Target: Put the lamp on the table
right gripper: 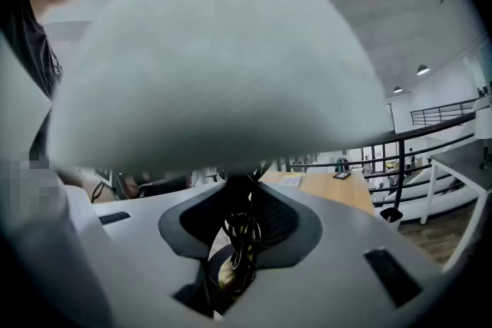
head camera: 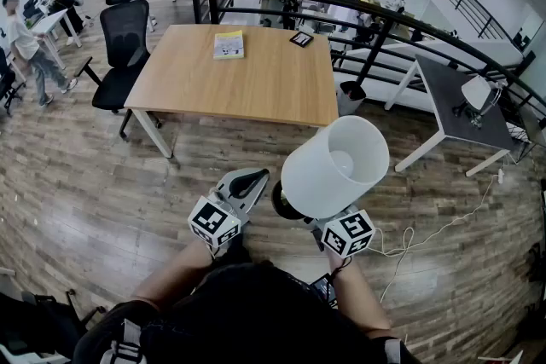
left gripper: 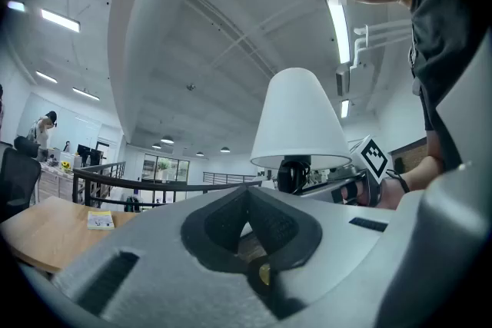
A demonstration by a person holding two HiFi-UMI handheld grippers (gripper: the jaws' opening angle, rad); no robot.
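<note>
Right now I have the lamp (head camera: 334, 166) off the ground in the right gripper (head camera: 311, 217), not yet on the table (head camera: 247, 81). In the right gripper view the jaws are clamped on the lamp's thin dark stem (right gripper: 240, 200), which runs up between the two pads, with what looks like a bundle of cord (right gripper: 237, 238) hanging along it. The white lampshade (right gripper: 223, 73) sits just above the jaws and fills most of that view. From the head view the shade's open top faces up at me, and the dark base (head camera: 284, 202) shows just beside its lower left edge.

From the left gripper view the lamp (left gripper: 298, 119) looks upright, with the right gripper (left gripper: 346, 184) reaching in under the shade. My left gripper (head camera: 249, 182) rides just beside the lamp, apart from it, its jaws closed together at the tips with nothing between them.

The lamp hangs over the wooden floor (head camera: 102, 183), on my side of the table and well short of its near edge. A book (head camera: 228, 44) lies at the far side of the tabletop, and a black office chair (head camera: 125, 47) stands at the table's left end
</note>
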